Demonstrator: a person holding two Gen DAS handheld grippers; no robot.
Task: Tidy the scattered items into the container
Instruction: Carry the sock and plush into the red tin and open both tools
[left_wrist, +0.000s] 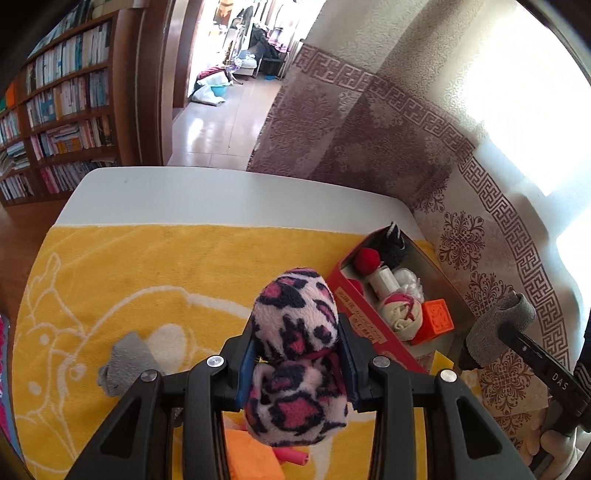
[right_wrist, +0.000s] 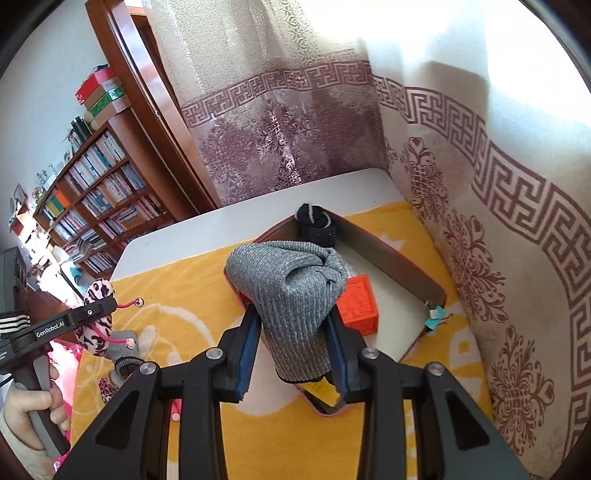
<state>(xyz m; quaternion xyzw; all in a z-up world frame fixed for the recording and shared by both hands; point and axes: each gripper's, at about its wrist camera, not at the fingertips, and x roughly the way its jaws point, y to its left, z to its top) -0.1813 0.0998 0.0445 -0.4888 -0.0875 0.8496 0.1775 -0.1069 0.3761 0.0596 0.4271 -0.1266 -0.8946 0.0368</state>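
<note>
My left gripper (left_wrist: 295, 325) is shut on a pink leopard-print plush piece (left_wrist: 295, 306), held above the yellow towel (left_wrist: 147, 266). Just to its right stands the red box (left_wrist: 354, 306), which holds a red ball (left_wrist: 366, 259), a black sock (left_wrist: 391, 245), a rolled cloth (left_wrist: 402, 314) and an orange cube (left_wrist: 437, 317). My right gripper (right_wrist: 292, 310) is shut on a grey knit sock (right_wrist: 291, 291), hanging over the near end of the red box (right_wrist: 399, 273). A second grey sock (left_wrist: 125, 362) lies on the towel at the left.
The white table (left_wrist: 184, 192) ends against a patterned curtain (left_wrist: 369, 147) at the back and right. A bookshelf (left_wrist: 66, 110) stands beyond the left edge. An orange block (left_wrist: 251, 458) and a pink stick (left_wrist: 291, 456) lie under my left gripper. A hand (right_wrist: 26, 410) holds the left gripper's handle.
</note>
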